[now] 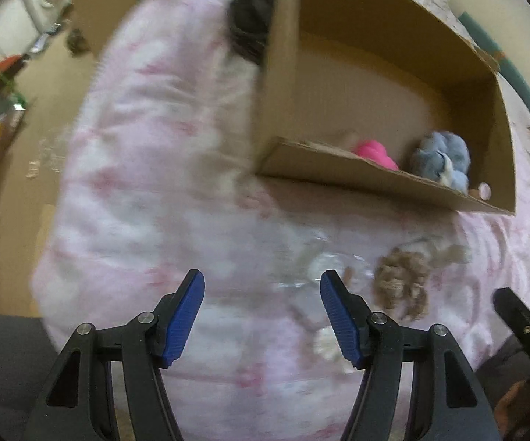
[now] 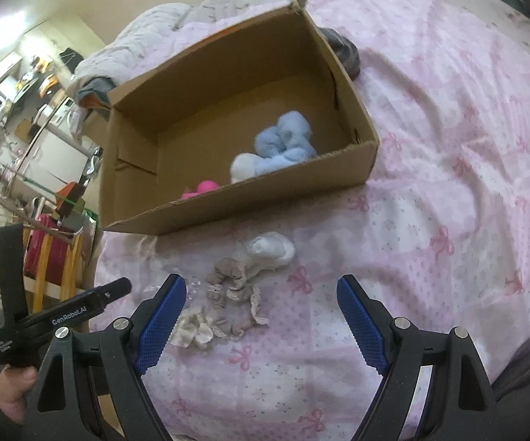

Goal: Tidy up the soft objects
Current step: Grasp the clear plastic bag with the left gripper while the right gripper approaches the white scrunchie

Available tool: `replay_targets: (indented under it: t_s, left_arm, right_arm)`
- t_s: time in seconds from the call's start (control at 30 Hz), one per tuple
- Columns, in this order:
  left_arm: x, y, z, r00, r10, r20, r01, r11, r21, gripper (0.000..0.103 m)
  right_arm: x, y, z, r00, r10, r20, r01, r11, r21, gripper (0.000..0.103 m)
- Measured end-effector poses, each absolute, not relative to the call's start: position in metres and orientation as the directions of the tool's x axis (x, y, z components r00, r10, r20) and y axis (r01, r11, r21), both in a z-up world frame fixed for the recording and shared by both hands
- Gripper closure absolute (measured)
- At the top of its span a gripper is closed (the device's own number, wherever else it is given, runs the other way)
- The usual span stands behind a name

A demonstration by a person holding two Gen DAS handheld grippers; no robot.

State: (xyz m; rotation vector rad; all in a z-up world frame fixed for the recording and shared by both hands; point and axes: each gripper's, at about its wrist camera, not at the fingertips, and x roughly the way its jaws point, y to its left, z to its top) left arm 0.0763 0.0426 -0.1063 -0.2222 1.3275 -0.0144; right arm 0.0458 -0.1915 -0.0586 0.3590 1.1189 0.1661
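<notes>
- Cardboard box (image 2: 235, 198) sits open on the bed, on a pink sheet (image 2: 448, 183) with little bow prints.
- Inside the box: a fluffy blue toy (image 2: 285, 139) against the near wall, with a white puffy bit (image 2: 244, 167) touching it, and a hot pink thing (image 2: 202, 188) a little way along the same wall.
- Still out on the sheet, just in front of the box: a beige lacy scrunchie (image 2: 228, 294), a white soft ball (image 2: 270, 251) beside it on the box side, and a small cream frilly piece (image 2: 195, 330) at its near edge. There's something clear and crinkly next to them, too blurry to call.
- Left gripper (image 1: 263, 318) points down at the sheet, blue pads parted about halfway, nothing between them. The left view is smeared, so the pile looks mushy there.
- Right gripper (image 2: 261, 321) is spread wide and empty, with the scrunchie lying between its fingers in the view, pads not touching it.
- A dark fuzzy thing (image 2: 344, 53) lies on the sheet behind the far corner of the box.
</notes>
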Motion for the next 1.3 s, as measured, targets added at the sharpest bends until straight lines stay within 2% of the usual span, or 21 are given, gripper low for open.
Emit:
replay_targets:
  t_s: [0.1, 0.23, 0.43, 0.5, 0.53, 0.57, 0.6, 0.87, 0.97, 1.07, 1.2, 1.3]
  left_arm:
    - [0.085, 0.026, -0.118, 0.209, -0.177, -0.962, -0.068, 0.978, -0.195, 0.041]
    - [0.088, 0.003, -0.131, 0.193, -0.121, -0.974, 0.025, 0.993, -0.119, 0.041]
    - [0.09, -0.016, -0.137, 0.201, -0.113, -0.973, 0.107, 0.99, -0.093, 0.042]
    - [0.087, -0.023, -0.138, 0.207, -0.105, -0.973, 0.156, 0.985, -0.073, 0.065]
    - [0.086, -0.027, -0.137, 0.204, -0.115, -0.972, 0.172, 0.982, -0.08, 0.07]
    - [0.086, -0.027, -0.136, 0.2, -0.139, -0.97, 0.179, 0.978, -0.103, 0.081]
    - [0.086, -0.026, -0.136, 0.193, -0.162, -0.968, 0.18, 0.975, -0.127, 0.087]
    - [0.081, 0.007, -0.096, 0.274, -0.212, -0.938, 0.086, 0.977, -0.196, 0.09]
    - [0.074, 0.034, -0.074, 0.303, -0.23, -0.925, 0.01, 0.971, -0.238, 0.09]
    - [0.064, 0.052, -0.053, 0.349, -0.197, -0.916, -0.027, 0.975, -0.22, 0.09]
    - [0.058, 0.069, -0.049, 0.364, -0.197, -0.91, -0.078, 0.967, -0.241, 0.09]
    - [0.055, 0.067, -0.049, 0.374, -0.195, -0.907, -0.078, 0.968, -0.24, 0.09]
  right_arm:
    - [0.049, -0.192, -0.063, 0.42, 0.303, -0.855, 0.062, 0.931, 0.361, 0.014]
    - [0.05, -0.195, -0.066, 0.412, 0.299, -0.86, 0.079, 0.929, 0.361, 0.014]
    - [0.05, -0.197, -0.069, 0.405, 0.289, -0.867, 0.092, 0.931, 0.353, 0.014]
    - [0.051, -0.196, -0.07, 0.402, 0.287, -0.869, 0.09, 0.933, 0.349, 0.014]
    - [0.051, -0.195, -0.071, 0.4, 0.286, -0.871, 0.089, 0.934, 0.347, 0.014]
    - [0.052, -0.194, -0.071, 0.398, 0.284, -0.873, 0.087, 0.935, 0.344, 0.014]
    - [0.052, -0.194, -0.072, 0.396, 0.282, -0.874, 0.085, 0.936, 0.341, 0.014]
    - [0.051, -0.19, -0.072, 0.384, 0.306, -0.871, 0.058, 0.934, 0.353, 0.014]
    - [0.05, -0.18, -0.077, 0.318, 0.405, -0.857, 0.025, 0.9, 0.435, 0.014]
    - [0.049, -0.164, -0.085, 0.221, 0.504, -0.835, 0.022, 0.853, 0.521, 0.014]
    - [0.05, -0.138, -0.096, 0.157, 0.554, -0.817, 0.069, 0.819, 0.569, 0.014]
    - [0.056, -0.12, -0.109, 0.118, 0.57, -0.813, 0.131, 0.803, 0.581, 0.025]
